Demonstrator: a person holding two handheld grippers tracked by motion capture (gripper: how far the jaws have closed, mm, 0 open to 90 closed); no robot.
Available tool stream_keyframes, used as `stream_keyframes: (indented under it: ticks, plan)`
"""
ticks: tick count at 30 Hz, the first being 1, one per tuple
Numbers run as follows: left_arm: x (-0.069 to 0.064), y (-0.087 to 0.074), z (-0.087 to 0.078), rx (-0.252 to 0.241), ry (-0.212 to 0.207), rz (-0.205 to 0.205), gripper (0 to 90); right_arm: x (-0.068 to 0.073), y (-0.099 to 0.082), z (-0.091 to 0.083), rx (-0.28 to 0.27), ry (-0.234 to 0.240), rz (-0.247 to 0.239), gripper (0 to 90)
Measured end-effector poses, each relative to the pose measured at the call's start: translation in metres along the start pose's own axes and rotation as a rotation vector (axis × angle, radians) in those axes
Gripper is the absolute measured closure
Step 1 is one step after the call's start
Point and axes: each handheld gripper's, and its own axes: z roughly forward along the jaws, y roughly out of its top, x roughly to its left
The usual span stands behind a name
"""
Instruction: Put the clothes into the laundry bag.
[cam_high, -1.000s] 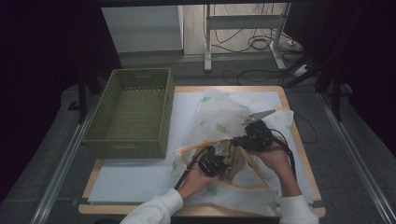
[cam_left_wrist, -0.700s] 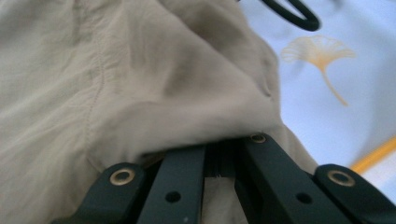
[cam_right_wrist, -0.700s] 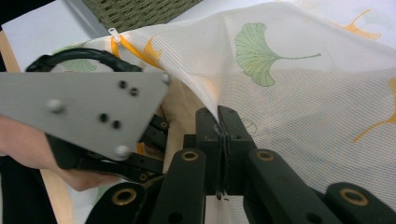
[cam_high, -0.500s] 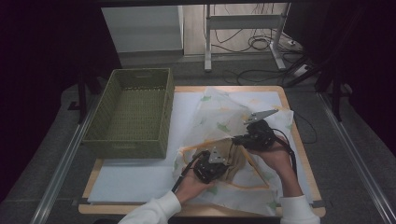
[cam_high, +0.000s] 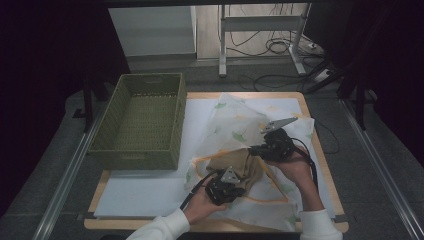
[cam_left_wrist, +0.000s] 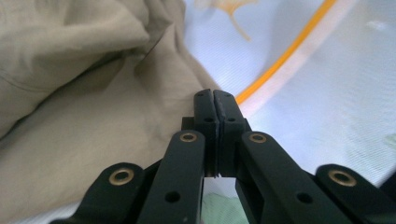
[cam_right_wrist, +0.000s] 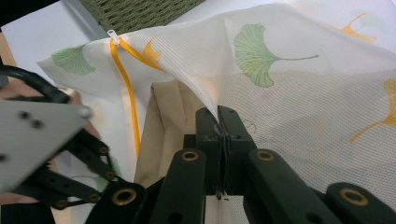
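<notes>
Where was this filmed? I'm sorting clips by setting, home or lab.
Probably a lab or test room, not a home: a wooden table set between floor rails, loose cables by a metal stand, dark drapes around.

Your way left is blocked by the basket (cam_high: 140, 120) — its tall walls stand just beside the mesh bag (cam_high: 235, 125). You can pass over the bare white mat (cam_high: 145, 192) in front of it — low and flat.
</notes>
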Motion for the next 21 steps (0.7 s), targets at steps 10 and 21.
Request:
stream_keyframes:
  ticks: [10, 21]
  plan:
    - [0.003, 0.011, 0.013, -0.008, 0.062, -0.005, 90.0, 0.0, 0.0, 0.002, 0.005, 0.001, -0.003, 87.4]
    - [0.01, 0.019, 0.022, -0.029, 0.123, -0.004, 90.0, 0.0, 0.0, 0.001, 0.004, 0.003, -0.004, 87.4]
